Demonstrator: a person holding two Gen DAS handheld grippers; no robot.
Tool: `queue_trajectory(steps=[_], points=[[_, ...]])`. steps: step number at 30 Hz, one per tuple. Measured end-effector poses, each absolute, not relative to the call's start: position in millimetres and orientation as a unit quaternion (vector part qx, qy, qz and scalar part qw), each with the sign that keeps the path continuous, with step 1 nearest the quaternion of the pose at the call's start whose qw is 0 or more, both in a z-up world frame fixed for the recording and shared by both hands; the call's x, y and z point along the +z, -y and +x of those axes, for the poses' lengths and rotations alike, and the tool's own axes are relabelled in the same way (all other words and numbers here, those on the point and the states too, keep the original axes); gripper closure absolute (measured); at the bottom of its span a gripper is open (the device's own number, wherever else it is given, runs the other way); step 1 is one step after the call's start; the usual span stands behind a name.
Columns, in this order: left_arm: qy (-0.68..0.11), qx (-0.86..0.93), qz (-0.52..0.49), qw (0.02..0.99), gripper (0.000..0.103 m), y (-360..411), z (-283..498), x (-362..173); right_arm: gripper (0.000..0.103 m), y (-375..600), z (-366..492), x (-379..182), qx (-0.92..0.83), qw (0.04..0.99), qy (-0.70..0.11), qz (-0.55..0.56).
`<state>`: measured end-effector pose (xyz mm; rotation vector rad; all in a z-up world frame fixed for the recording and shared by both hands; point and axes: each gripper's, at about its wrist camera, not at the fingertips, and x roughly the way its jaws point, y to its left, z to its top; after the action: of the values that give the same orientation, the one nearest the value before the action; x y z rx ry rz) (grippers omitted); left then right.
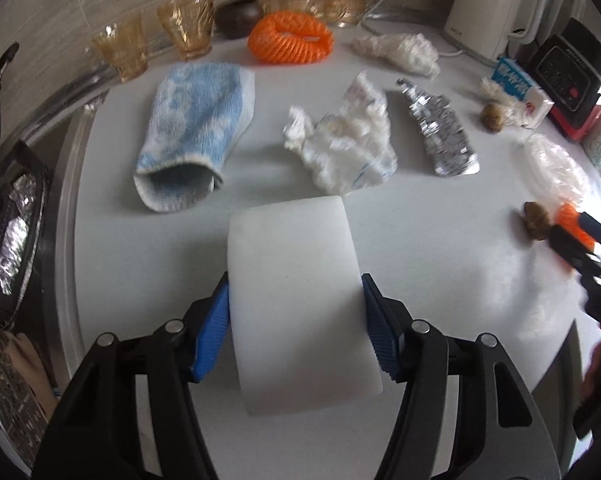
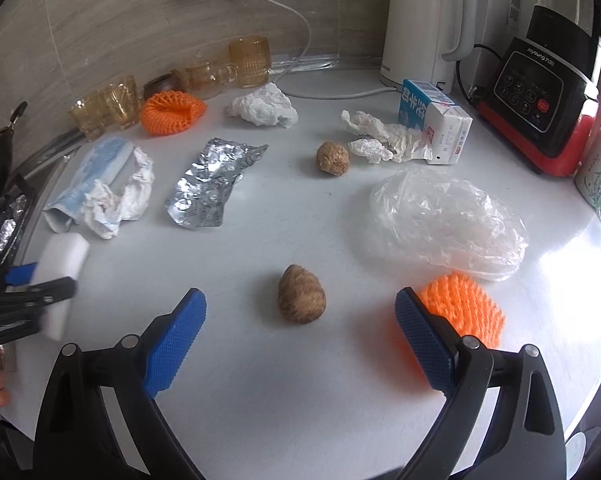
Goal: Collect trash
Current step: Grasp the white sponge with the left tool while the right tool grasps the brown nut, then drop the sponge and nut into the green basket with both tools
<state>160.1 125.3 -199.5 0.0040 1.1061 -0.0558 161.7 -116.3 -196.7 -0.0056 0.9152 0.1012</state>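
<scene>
A white foam block (image 1: 292, 240) lies on the pale counter (image 1: 440, 240), and my left gripper (image 1: 295, 284) is shut on it, one blue pad pressed against each long side. In the right wrist view the same block (image 2: 62, 256) and left gripper (image 2: 40, 280) show at the left edge. My right gripper (image 2: 300, 298) is open over the counter. A brown hairy root (image 2: 301, 300) rests level with its fingertips, untouched. An orange foam net (image 2: 464, 308) lies just outside its right finger. Crumpled tissue (image 1: 340, 140) and a foil blister sheet (image 1: 444, 136) lie beyond the block.
A blue-and-white cloth mitt (image 1: 196, 128), a second orange net (image 1: 290, 38) and amber glasses (image 1: 188, 26) stand toward the wall. A clear plastic bag (image 2: 448, 220), a milk carton (image 2: 432, 120), another root (image 2: 332, 158), a white kettle (image 2: 420, 24) and a black-and-red appliance (image 2: 540, 92) fill the right side.
</scene>
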Motion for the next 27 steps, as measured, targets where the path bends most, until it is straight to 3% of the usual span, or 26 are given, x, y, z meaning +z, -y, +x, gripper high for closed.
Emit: queue_trajectory(steps=[8,12,27], points=[[-0.497,-0.062,0.015,0.865,0.043,-117.3,147.5,-168.6,0.036,118.7,186.6,-218.2,0.044,0.878,-0.477,-0.002],[-0.494,-0.070,0.018,0.866,0.043,-115.6,141.6,-163.8,0.072,119.0,187.9,-222.1,0.053,0.873,-0.486,0.006],[-0.481,-0.133,0.049,0.865,0.043,-83.7,94.1,-145.6,0.074,123.9,125.7,-173.9,0.083,0.887,-0.453,0.019]])
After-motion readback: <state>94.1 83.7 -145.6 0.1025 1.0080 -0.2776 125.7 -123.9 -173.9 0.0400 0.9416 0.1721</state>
